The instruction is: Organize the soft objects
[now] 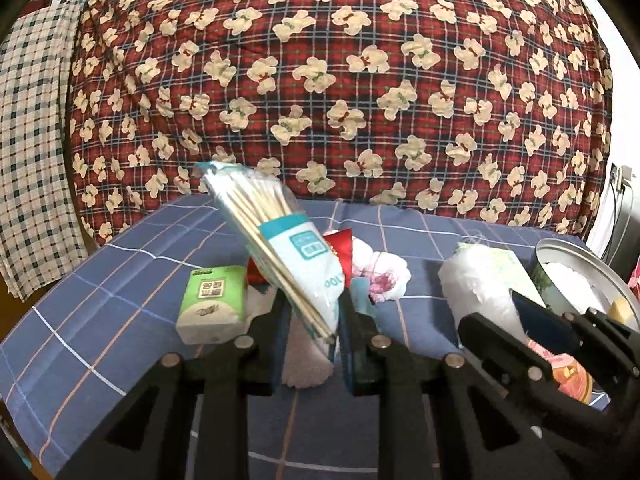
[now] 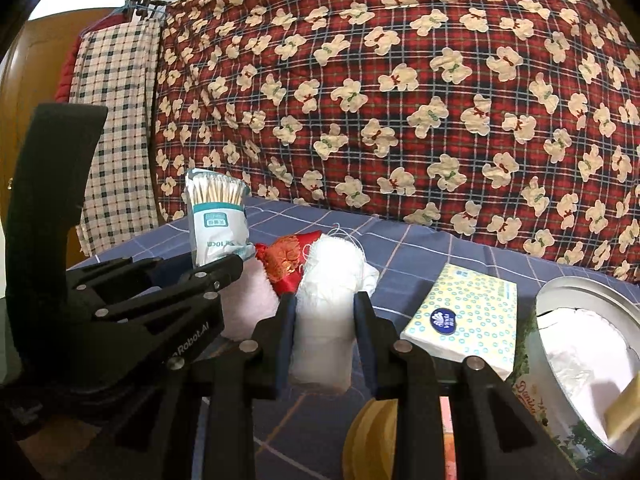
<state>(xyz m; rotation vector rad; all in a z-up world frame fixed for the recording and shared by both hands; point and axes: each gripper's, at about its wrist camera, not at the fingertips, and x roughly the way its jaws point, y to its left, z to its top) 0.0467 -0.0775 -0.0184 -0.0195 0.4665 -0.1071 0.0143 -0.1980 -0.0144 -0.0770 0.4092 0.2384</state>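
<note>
My left gripper [image 1: 316, 320] is shut on a clear pack of cotton swabs [image 1: 280, 240] and holds it tilted above the blue checked cloth; it also shows in the right wrist view [image 2: 218, 216]. My right gripper [image 2: 325, 312] is shut on a white gauze roll [image 2: 326, 320], which also shows in the left wrist view [image 1: 476, 288]. A red embroidered pouch [image 2: 286, 264], a white-pink floral cloth [image 1: 384, 276] and a pale pink towel [image 2: 248, 300] lie between the grippers.
A green tissue pack [image 1: 212, 304] lies at the left. A yellow-patterned tissue pack [image 2: 468, 316] lies beside an open round tin [image 2: 560, 420] with white lining at the right. A red bear-print quilt [image 1: 340, 80] hangs behind the table [image 1: 100, 300].
</note>
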